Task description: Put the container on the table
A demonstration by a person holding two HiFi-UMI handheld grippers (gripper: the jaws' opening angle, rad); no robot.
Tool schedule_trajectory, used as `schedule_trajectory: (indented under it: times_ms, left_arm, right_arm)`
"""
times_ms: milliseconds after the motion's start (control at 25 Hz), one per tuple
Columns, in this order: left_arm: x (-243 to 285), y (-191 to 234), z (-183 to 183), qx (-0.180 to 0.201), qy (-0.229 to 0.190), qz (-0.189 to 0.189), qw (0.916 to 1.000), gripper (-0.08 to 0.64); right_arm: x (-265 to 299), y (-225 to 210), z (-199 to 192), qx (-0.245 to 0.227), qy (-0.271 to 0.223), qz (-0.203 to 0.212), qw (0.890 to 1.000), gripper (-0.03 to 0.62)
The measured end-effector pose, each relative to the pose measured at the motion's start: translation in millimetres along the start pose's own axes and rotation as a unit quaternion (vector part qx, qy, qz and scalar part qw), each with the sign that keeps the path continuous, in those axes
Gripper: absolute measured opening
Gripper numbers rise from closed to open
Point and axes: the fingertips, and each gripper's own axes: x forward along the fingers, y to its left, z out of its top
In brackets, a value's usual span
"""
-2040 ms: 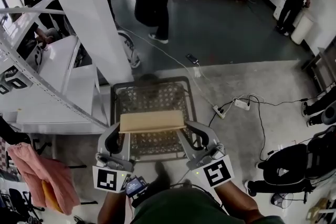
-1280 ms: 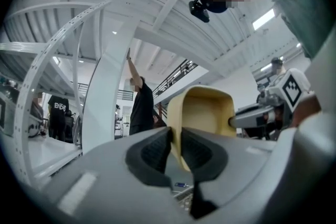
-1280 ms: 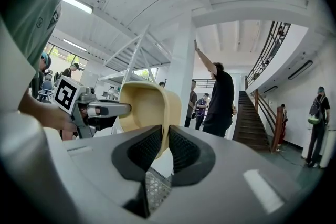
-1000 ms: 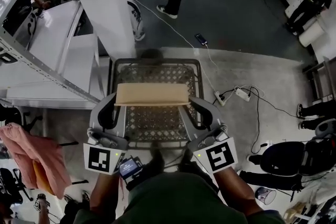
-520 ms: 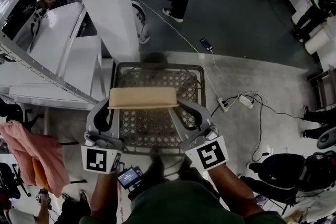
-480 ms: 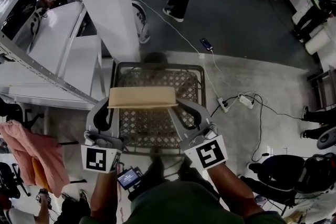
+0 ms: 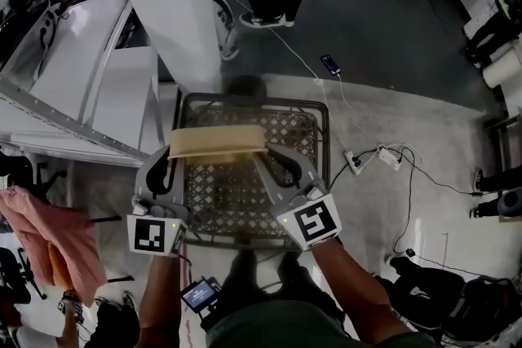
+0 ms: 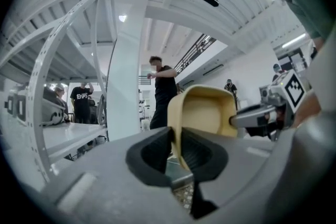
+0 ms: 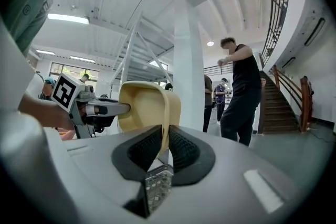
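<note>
Head view, container: the tan container [image 7: 216,143] was up in the air, held level between the two grippers.
Head view, under it: a dark-framed mesh bench [image 7: 245,204] stood below, and the container was over its far half, not resting on it.
Head view, left gripper: the left gripper [image 7: 173,154] held the container's left end.
Head view, right gripper: the right gripper [image 7: 263,156] held the container's right end.
Head view, around: a white pillar [image 7: 175,4] rose just past the bench, white shelves [image 7: 90,77] were at the left, a pink cloth [image 7: 37,224] hung lower left, and a power strip [image 7: 382,160] with cables lay on the floor at the right.
Left gripper view, jaws: the left gripper [image 8: 176,147] was almost closed, with the thin container [image 8: 207,113] wall pinched between its two black pads.
Left gripper view, across: the right gripper [image 8: 257,115] was on the far wall of the container.
Left gripper view, behind: a person in black [image 8: 163,92] stood by the white pillar [image 8: 126,86].
Right gripper view, jaws: the right gripper [image 9: 164,147] was almost closed too, squeezing the other container [image 9: 144,107] wall between its pads.
Right gripper view, across: the left gripper [image 9: 100,109] held the far side.
Right gripper view, behind: a person in black [image 9: 241,92] stood near some stairs [image 9: 275,107].
</note>
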Motion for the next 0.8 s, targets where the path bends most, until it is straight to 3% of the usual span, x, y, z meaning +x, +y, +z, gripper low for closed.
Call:
schedule_trajectory:
  times_ms: [360,800]
  left_arm:
    - [54,26,-103,-0.029,0.061,0.004,0.9977,0.035]
    - [83,60,-228,-0.055,0.109,-0.003,0.9925,0.036]
  right_arm:
    - [66,-31,-97,0.042,0.040,0.002,0.998,0.039]
    - [132,-35,-210,0.097,0.090,-0.014,0.991,0.034]
